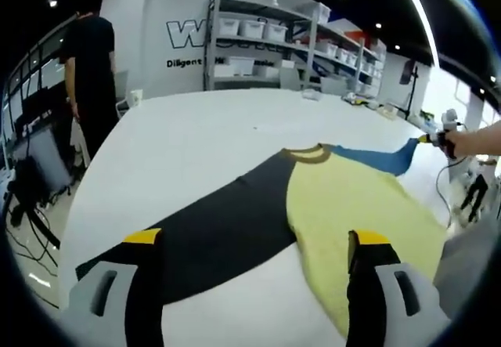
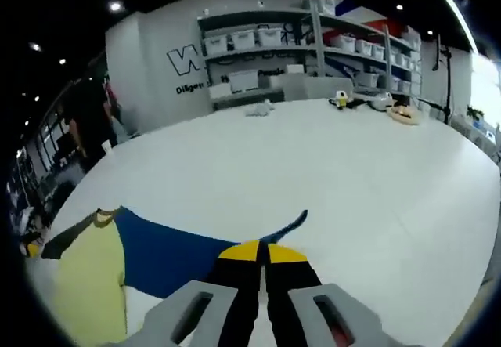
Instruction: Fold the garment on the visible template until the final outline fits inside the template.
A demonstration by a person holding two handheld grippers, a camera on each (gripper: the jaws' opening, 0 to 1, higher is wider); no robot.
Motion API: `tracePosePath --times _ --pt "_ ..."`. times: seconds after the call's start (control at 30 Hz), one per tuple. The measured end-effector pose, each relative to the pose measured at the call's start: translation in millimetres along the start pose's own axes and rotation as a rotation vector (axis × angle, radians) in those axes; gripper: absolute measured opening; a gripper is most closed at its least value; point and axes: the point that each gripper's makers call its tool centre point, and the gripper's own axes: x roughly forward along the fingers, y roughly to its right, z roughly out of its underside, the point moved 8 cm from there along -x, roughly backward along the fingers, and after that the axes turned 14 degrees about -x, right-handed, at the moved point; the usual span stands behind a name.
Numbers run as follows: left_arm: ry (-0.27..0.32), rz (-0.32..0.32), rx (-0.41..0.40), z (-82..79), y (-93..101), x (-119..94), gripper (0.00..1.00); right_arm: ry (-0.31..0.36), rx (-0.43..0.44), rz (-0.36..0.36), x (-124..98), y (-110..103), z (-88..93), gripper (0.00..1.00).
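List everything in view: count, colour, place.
garment: one, yellow body, black sleeve, blue sleeve, olive collar, spread flat on the table.
table: one, white, large.
shelving: one long run, grey with white bins, against the back wall.
small items: a few, mixed colours, at the table's far edge.
person: one, in black, standing beside the table.
left gripper: one, black with yellow tips, open over the garment.
right gripper: one, same colours, shut on the blue sleeve.

Wall lettering point(image 1: 185, 34) behind shelving point(image 1: 266, 45)
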Motion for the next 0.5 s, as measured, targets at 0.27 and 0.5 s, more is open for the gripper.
tracePosePath --times 0.27,0.5 --pt "0.04 0.021 0.0 -2.9 4.9 -10 0.99 0.138 -0.111 -0.162 11 -75 -64.1 0.0" --pt "0.074 0.016 -0.005 -5.0 4.6 -24 0.99 0.229 -0.185 -0.318 19 -148 -109.3 0.0"
